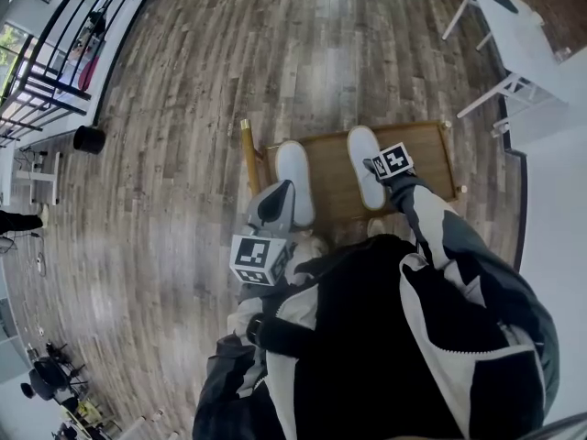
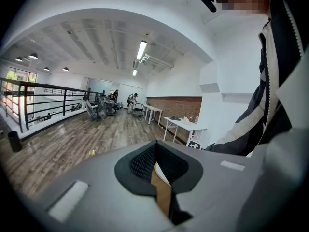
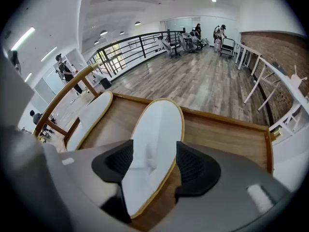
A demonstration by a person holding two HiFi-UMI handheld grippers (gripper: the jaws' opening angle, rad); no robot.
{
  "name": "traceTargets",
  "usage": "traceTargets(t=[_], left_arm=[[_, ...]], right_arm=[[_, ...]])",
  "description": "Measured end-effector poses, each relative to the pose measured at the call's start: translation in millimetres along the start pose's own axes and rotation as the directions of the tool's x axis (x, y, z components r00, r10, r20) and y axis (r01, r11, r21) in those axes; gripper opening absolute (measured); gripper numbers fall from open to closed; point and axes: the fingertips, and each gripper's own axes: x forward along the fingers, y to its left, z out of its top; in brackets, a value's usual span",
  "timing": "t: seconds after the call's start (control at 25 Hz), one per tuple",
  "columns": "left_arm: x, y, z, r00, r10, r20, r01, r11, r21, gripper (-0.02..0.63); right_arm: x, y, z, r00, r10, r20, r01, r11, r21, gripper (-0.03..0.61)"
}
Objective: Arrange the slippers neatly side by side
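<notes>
2 slippers on 1 tray [image 1: 424, 157], near-parallel, long axes running away from the person: left slipper [image 1: 294, 181], right slipper [image 1: 366, 165]. Left gripper [image 2: 155, 170] closed, empty; right gripper [image 3: 154, 161] spread wide astride right slipper.

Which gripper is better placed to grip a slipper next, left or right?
Probably right. The right gripper has open jaws straddling a white slipper on the wooden tray; the left gripper is shut and points out across the room.

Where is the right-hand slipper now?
In the head view the right-hand slipper lies on the wooden tray, right of the other slipper, its near end between the open jaws of the right gripper.
</notes>
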Motion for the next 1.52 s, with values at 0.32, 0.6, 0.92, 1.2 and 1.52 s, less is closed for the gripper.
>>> traceTargets(t=[0.32,0.6,0.92,1.2,1.52], left_arm=[[-2,-4,1,1.000,-0.004,0.007,0.004,1.000,0.001,0.017],[-5,3,1,1.000,0.007,0.023,-0.007,1.000,-0.001,0.017],[-4,4,4,0.999,0.016,0.049,-0.016,1.000,-0.006,0.017],[3,6,9,0.997,0.011,0.075,-0.009,1.000,-0.021,0.017],[10,4,11,0.996,-0.010,0.086,0.013,1.000,-0.027,0.017]], right_arm=[[-2,2,-4,1.000,-0.004,-0.023,0.004,1.000,-0.008,0.218],[1,7,-9,0.998,0.010,-0.056,-0.009,1.000,0.018,0.019],[-10,0,0,1.000,-0.009,-0.021,0.009,1.000,0.006,0.020],[-47,23,33,0.992,0.036,0.124,-0.041,0.999,0.035,0.020],[-116,79,71,0.937,0.139,0.320,-0.159,0.987,0.037,0.021]])
